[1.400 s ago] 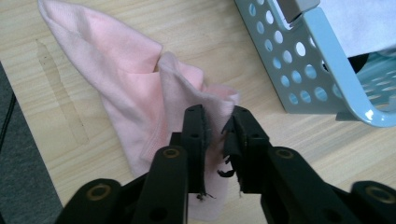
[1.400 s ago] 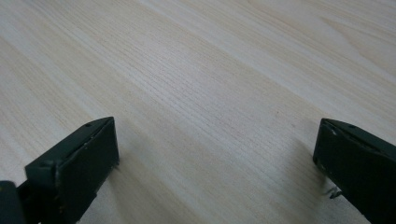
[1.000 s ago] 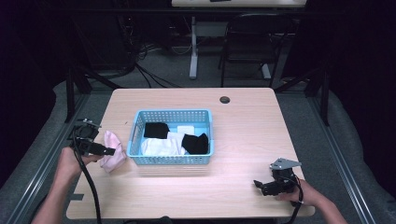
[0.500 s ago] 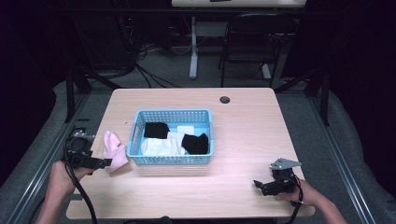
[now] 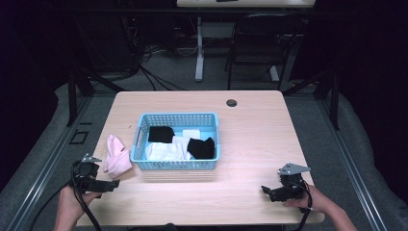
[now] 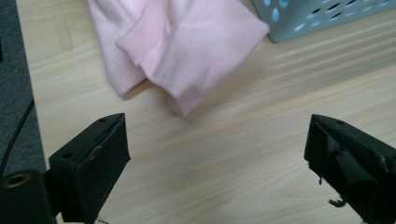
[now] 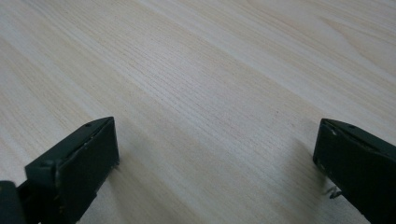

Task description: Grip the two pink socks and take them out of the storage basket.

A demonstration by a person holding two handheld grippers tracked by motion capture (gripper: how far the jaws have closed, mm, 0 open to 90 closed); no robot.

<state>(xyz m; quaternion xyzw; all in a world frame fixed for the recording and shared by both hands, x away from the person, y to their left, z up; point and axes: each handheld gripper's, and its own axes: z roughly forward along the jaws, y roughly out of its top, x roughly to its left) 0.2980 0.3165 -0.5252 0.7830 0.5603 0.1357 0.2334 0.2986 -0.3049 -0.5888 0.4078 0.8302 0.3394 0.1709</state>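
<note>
At far left of the table (image 5: 250,115), near its front corner: left gripper (image 5: 111,184) held low in a hand (image 5: 72,202), jaws wide apart with bare wood between them, having just been opening. Nothing between the pads. Cable trailing down off the front edge.

Just beyond it: pink cloth (image 5: 116,155), crumpled and folded over itself, lying flat on the wood, free of the jaws. Seen close in the left gripper view as the pink cloth (image 6: 182,51) ahead of the left gripper (image 6: 217,149), ribbed cuff edge showing, one folded corner pointing toward the gap between the jaws but stopping short of it. Cloth right beside the left wall of the basket; touching or not, cannot tell.

Middle: blue basket (image 5: 144,132) with latticed walls, standing square on the table. Inside, a black piece at back left, white pieces in the centre and at the back, another black piece at right. A corner of the basket (image 6: 327,18) also at top right of the left gripper view.

Farther back: small dark hole (image 5: 232,102) in the tabletop.

Right front: right gripper (image 5: 263,189) in a hand (image 5: 317,202), grey plate on top, well apart from basket and cloth. In the right gripper view, right gripper (image 7: 217,154) jaws spread wide over plain wood, nothing between them.
</note>
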